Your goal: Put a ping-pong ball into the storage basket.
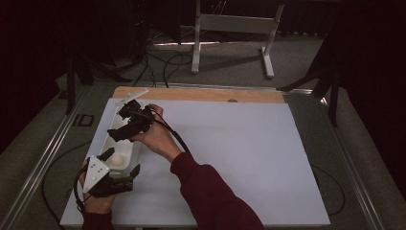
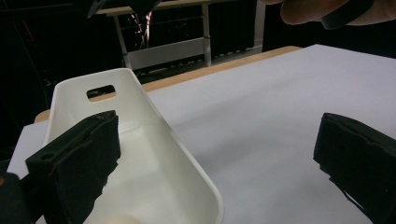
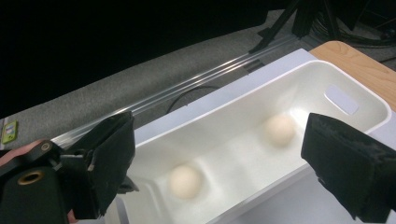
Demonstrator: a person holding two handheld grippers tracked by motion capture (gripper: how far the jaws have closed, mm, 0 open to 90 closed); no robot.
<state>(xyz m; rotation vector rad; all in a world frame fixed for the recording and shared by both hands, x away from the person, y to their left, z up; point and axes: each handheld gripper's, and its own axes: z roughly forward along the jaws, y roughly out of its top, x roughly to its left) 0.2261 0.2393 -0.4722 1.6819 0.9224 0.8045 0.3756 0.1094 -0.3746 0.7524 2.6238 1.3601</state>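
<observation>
One long white tray (image 3: 327, 70) holds two pale balls: in the right gripper view, one ball (image 3: 186, 181) lies at about 7 o'clock in the tray and the other ball (image 3: 279, 130) at about 2 o'clock of the first, the two apart, with a low ridge of the tray floor between them. The tray has a slot handle in its end wall. In the high view the tray (image 1: 111, 133) sits at the 9 o'clock side of the white sheet (image 1: 239, 153) that covers the one table (image 1: 201, 94), and a single ball (image 1: 117, 160) shows at its near end.

The right gripper (image 3: 219, 163) hangs over the tray with its jaws spread wide and nothing between the pads; both balls lie free below it. In the high view this gripper (image 1: 131, 122) is over the far half of the tray.

The left gripper (image 2: 215, 158) is at the tray's near end, at 6 o'clock of it, jaws wide apart. One jaw is inside the tray and the other outside over the sheet, so the tray's side wall stands between them unpinched. It grips nothing.
</observation>
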